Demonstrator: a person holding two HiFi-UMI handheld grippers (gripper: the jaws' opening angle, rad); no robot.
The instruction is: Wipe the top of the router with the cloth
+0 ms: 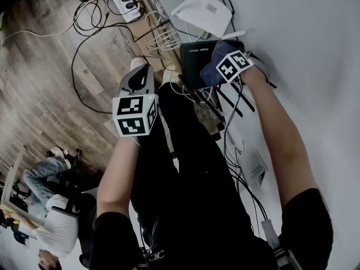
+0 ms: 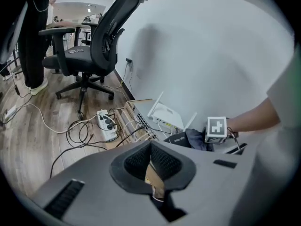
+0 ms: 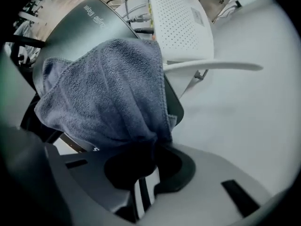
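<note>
Right gripper (image 3: 139, 160) has its jaws clamped on a bunched fold of the blue-grey cloth (image 3: 103, 93). The rest of the cloth is draped over the near part of the black router (image 3: 89, 22). The router lies flat with its top up, close to a white wall, and its far end with the printed logo is still uncovered. What it rests on cannot be made out.

Nothing steadies the router, and it looks light. A firm stroke would probably push the whole box along instead of sliding the cloth over it. That could shove it into the white router (image 3: 178, 22), which sits just beyond it and touches or nearly touches it.

The black router's antennas (image 1: 233, 103) stick out on the near side under the right arm, and loose cables (image 1: 169, 38) run just beside it. A trailing cloth edge could catch on either and tug a plug.

Left gripper (image 2: 151, 166) hangs well off to the side over the wooden floor, jaws together on nothing, so it gives no bracing.
</note>
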